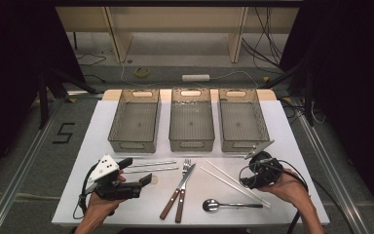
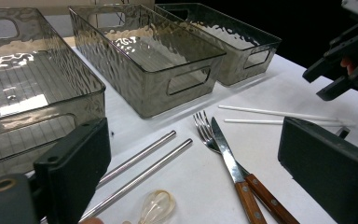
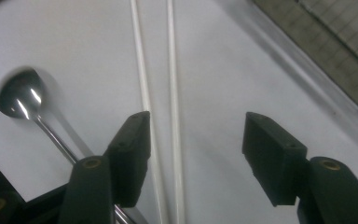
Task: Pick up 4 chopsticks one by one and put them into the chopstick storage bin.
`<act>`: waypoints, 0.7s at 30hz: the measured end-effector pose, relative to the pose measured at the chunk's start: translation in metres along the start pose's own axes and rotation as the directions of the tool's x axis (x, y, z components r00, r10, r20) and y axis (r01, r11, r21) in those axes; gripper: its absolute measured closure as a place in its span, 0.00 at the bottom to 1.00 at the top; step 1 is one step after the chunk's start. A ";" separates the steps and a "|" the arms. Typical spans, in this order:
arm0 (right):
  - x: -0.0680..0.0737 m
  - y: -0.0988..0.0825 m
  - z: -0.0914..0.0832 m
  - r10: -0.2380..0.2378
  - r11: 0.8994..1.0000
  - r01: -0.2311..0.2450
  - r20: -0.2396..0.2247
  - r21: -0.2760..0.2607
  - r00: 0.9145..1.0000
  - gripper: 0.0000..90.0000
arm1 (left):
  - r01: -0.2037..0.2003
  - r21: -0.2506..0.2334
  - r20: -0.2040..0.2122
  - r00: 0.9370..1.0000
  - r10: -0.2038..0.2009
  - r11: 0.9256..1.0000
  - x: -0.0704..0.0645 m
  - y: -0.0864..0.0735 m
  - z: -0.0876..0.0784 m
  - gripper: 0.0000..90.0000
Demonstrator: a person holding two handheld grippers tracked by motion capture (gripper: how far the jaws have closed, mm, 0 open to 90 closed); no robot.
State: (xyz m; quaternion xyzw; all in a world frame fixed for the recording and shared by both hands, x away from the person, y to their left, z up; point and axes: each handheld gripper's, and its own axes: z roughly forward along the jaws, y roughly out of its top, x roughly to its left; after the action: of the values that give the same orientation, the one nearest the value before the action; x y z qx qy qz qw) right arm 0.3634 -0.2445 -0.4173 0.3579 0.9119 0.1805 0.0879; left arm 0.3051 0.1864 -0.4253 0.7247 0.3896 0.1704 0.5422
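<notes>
The left hand-held gripper [image 1: 134,171] sits at the near left of the white table [image 1: 292,146], jaws wide apart and pointing right, with nothing between them. Just beyond it lie two metal straws [image 1: 151,166], side by side and running left to right, near the left bin's front wall. A small clear plastic item [image 2: 157,206] rests on the table just in front of the nearer straw; its kind cannot be determined.

Across the far half of the table stand three smoked-plastic bins in a row: left bin [image 1: 135,141], middle bin [image 1: 191,142], right bin [image 1: 243,142]. Their floors appear bare.

At near centre a fork [image 1: 186,165] and a knife [image 1: 187,173], both wooden-handled, lie touching, handles toward the near edge. To their right a metal spoon [image 1: 211,205] lies with its bowl to the left and its handle pointing right.

Right of centre, two white straws [image 1: 226,179] lie close together, running diagonally from far left to near right. The right hand-held gripper [image 1: 249,181] stands over their near-right end, pointing down at them. In the right gripper view its jaws are partly open: one white straw [image 3: 173,93] runs between the jaws, and the other lies at the inner edge of the left jaw. The pads do not press on either straw.
</notes>
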 end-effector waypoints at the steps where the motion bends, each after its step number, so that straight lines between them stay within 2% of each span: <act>1: -0.001 -0.001 0.004 0.001 1.000 -0.001 0.003 0.027 1.000 0.52 | -0.001 0.000 0.000 1.000 0.001 1.000 0.000 0.000 0.000 0.10; 2: -0.001 -0.001 0.004 0.001 1.000 -0.001 0.003 0.027 1.000 0.52 | -0.002 0.001 0.000 1.000 0.002 1.000 0.000 0.000 0.000 0.10; 3: -0.003 -0.002 0.009 0.000 0.998 -0.001 0.007 0.061 1.000 0.54 | -0.002 0.002 -0.001 1.000 0.002 1.000 0.000 0.000 0.000 0.10; 4: -0.003 -0.002 0.009 0.000 0.998 -0.001 0.007 0.061 1.000 0.54 | 0.000 0.002 0.000 1.000 0.000 1.000 0.000 0.000 0.000 0.10; 5: -0.004 -0.003 0.012 0.006 0.996 -0.006 0.004 0.094 1.000 0.57 | -0.002 0.002 0.000 1.000 0.002 1.000 0.000 0.000 0.000 0.10; 11: -0.004 -0.006 0.017 0.005 0.989 -0.003 -0.012 0.148 1.000 0.64 | 0.000 0.003 0.000 1.000 0.000 1.000 0.000 0.000 0.000 0.10; 21: -0.003 -0.010 0.025 -0.004 0.981 0.012 -0.044 0.192 0.999 0.76 | -0.002 0.005 -0.001 1.000 0.002 1.000 0.000 0.000 0.000 0.10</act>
State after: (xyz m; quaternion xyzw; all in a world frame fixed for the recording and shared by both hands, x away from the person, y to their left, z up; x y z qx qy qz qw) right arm 0.3667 -0.2467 -0.4435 0.3572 0.9282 0.0989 0.0340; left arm 0.3050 0.1862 -0.4255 0.7263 0.3895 0.1704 0.5401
